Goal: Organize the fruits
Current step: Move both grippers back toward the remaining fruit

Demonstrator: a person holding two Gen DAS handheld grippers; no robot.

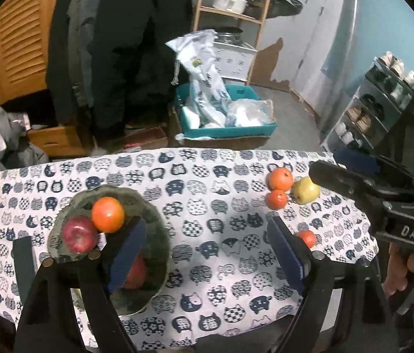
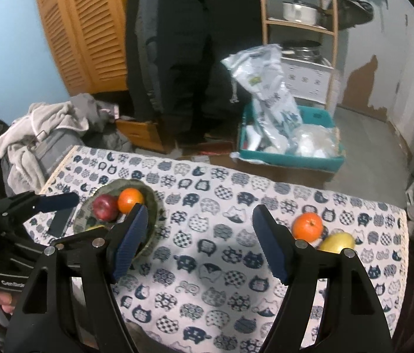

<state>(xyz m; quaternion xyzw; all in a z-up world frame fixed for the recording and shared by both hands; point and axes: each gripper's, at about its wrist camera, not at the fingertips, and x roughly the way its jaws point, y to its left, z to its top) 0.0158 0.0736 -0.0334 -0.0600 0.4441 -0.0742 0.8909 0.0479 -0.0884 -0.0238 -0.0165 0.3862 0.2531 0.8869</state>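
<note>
Left hand-held gripper (image 1: 207, 247) and right hand-held gripper (image 2: 201, 244) gape, empty

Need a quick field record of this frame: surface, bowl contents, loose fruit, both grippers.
surface: table with cat-print cloth
bowl: left side of the table; holds red apple, orange, and a reddish fruit partly hidden by a jaw
loose fruit: right side, on the cloth; large orange, small orange, yellow-green apple, another small orange fruit nearer the camera
left gripper: jaws open, nothing between them
right gripper: jaws open, nothing between them
</note>
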